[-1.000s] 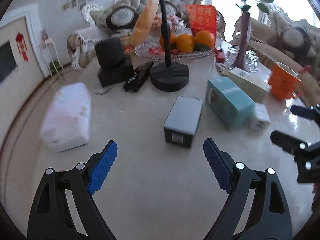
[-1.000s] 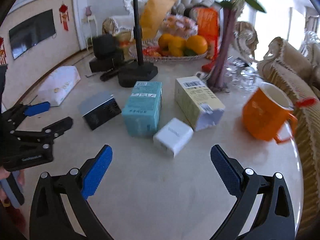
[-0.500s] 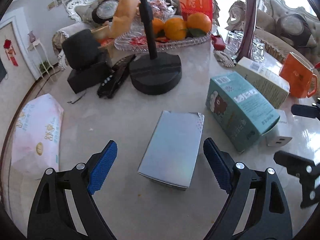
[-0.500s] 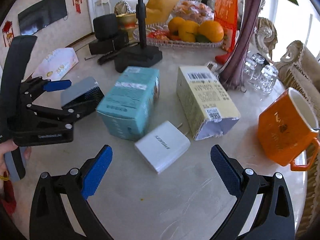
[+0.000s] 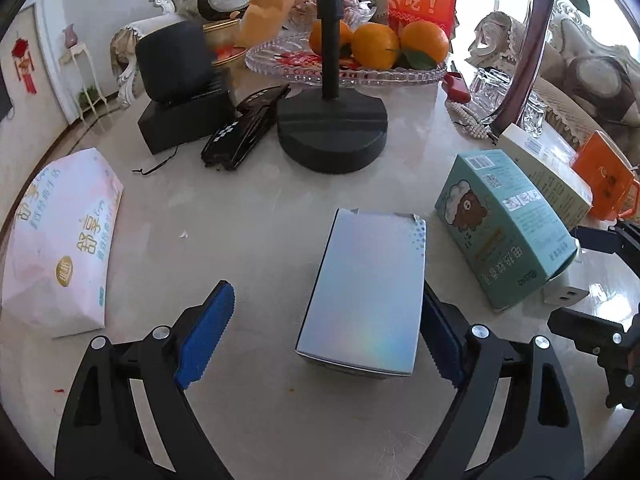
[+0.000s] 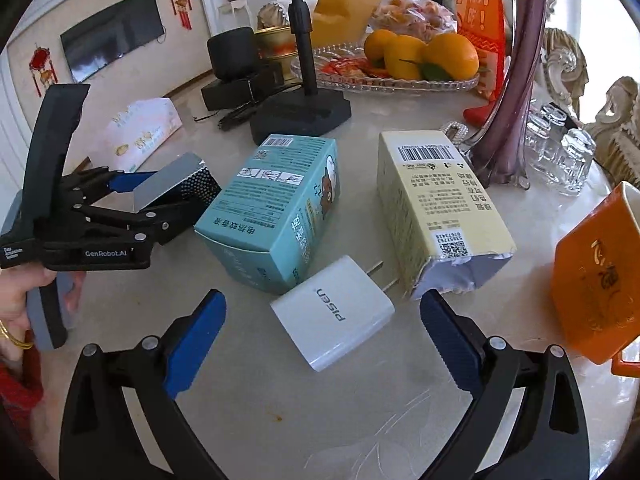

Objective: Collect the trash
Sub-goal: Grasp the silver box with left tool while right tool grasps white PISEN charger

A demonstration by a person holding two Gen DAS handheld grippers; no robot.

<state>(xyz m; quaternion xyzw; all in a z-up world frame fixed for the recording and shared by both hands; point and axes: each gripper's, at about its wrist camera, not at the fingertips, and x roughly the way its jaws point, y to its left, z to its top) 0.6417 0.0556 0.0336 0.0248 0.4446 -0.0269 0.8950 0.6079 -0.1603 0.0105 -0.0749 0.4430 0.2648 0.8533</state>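
Left gripper straddles a silver box lying flat on the marble surface, jaws spread wide, the right pad against the box's side, the left pad apart. Right gripper, likewise spread and holding nothing, hovers over a white charger beside a teal carton and a torn yellow carton.

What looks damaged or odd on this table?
The yellow box lies on its side with its near end torn open and ragged. The silver box shows a frayed far edge too.
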